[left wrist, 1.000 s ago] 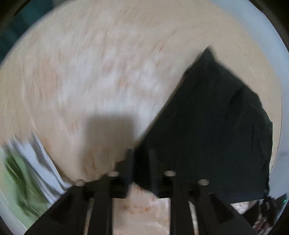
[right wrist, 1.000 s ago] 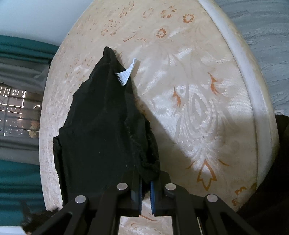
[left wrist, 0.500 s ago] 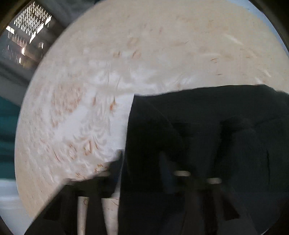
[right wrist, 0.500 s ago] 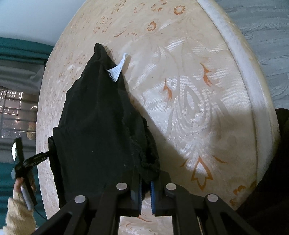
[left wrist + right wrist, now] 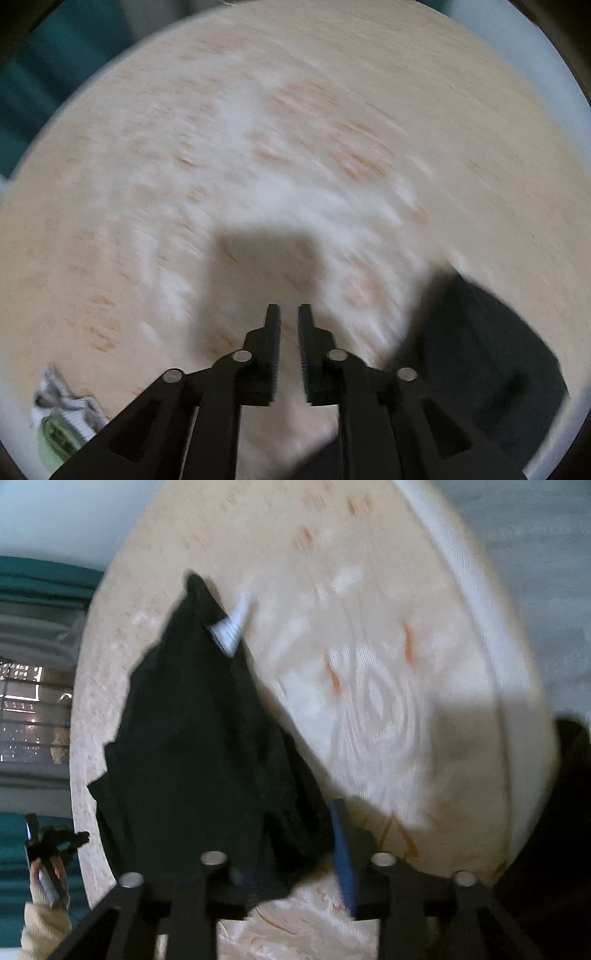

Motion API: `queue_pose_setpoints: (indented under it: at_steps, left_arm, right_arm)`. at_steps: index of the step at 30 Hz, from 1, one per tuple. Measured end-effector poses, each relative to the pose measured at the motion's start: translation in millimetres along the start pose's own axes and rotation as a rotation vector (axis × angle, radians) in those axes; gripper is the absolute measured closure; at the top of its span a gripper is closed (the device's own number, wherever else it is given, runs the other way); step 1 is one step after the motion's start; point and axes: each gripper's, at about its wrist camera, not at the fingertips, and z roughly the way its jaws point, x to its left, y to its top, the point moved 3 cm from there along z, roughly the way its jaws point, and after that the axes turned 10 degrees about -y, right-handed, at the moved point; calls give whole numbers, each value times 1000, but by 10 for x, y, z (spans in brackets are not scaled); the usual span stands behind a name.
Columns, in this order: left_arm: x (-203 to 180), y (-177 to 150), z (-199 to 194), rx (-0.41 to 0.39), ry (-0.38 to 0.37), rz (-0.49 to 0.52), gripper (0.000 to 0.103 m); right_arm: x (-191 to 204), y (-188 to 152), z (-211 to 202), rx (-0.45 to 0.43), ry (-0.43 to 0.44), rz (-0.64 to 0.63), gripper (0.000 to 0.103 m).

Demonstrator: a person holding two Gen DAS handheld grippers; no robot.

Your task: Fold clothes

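- The black garment [image 5: 192, 746] lies on a bed, on a cream mattress [image 5: 388, 709] with an orange pattern. Its long axis runs straight away from the right tongs [image 5: 291, 853], from a bunched edge at their tips to a narrow far end where a white label [image 5: 231, 627] sticks out.
- The right tongs are opening: the blue-lined finger [image 5: 341, 849] stands clear to the right of the cloth, the bunched edge sits between the jaws, and the pads no longer seem to press it, though blur makes this uncertain.
- The left tongs [image 5: 289, 321] are opening too, with nothing between them; only bare mattress lies ahead, and the garment shows as a dark mass to their lower right [image 5: 487, 354].
- The right hand is therefore the nearer one, touching distance against well apart.
- Only the right view shows the garment's full outline, the label, the teal curtain [image 5: 40, 579] and the person's left hand [image 5: 48, 871] in a cream sleeve.
- Only the left view shows a crumpled white-and-green item [image 5: 62, 417] to the lower left.
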Motion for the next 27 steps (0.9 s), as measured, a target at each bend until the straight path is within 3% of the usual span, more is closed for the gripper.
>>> queue_pose_setpoints:
  at_steps: [2, 5, 8, 13, 18, 19, 20, 21, 22, 23, 25, 26, 27]
  left_arm:
    - [-131, -154, -20, 33, -73, 94, 67]
    - [-366, -319, 38, 43, -44, 210, 65]
    - [-486, -300, 128, 46, -46, 190, 65]
    - [-646, -225, 341, 51, -37, 138, 65]
    - [-733, -159, 445, 26, 16, 78, 65]
    - [-724, -144, 458, 29, 17, 52, 70]
    - [-714, -131, 457, 33, 11, 36, 84]
    - [-703, -118, 451, 37, 3, 23, 90]
    - [-693, -104, 444, 42, -5, 10, 92]
    - [-680, -82, 408, 31, -11, 2, 93]
    - [-610, -18, 260, -20, -49, -24, 95]
    - [-572, 15, 182, -47, -71, -38, 102]
    - [-492, 58, 117, -79, -64, -64, 102]
  right_arm:
    - [93, 130, -204, -68, -9, -63, 59]
    - [277, 337, -399, -136, -20, -165, 56]
    - [571, 586, -293, -135, -32, -282, 56]
    - [1153, 931, 378, -58, -99, -444, 56]
    - [1555, 1210, 1001, -45, -280, -582, 57]
    - [1593, 1230, 1096, -37, -318, -606, 59]
    - [1609, 1240, 1196, -24, -363, -628, 67]
    - [1608, 1256, 1271, -19, -404, -640, 91]
    - [1603, 1278, 1258, -26, -396, -628, 98]
    - [1599, 1301, 1243, -34, -387, -616, 98]
    - [1530, 1417, 1056, -78, -297, -525, 98]
    - [1485, 1479, 968, -96, -257, -478, 98]
    - [1381, 1582, 862, -103, -181, -386, 98]
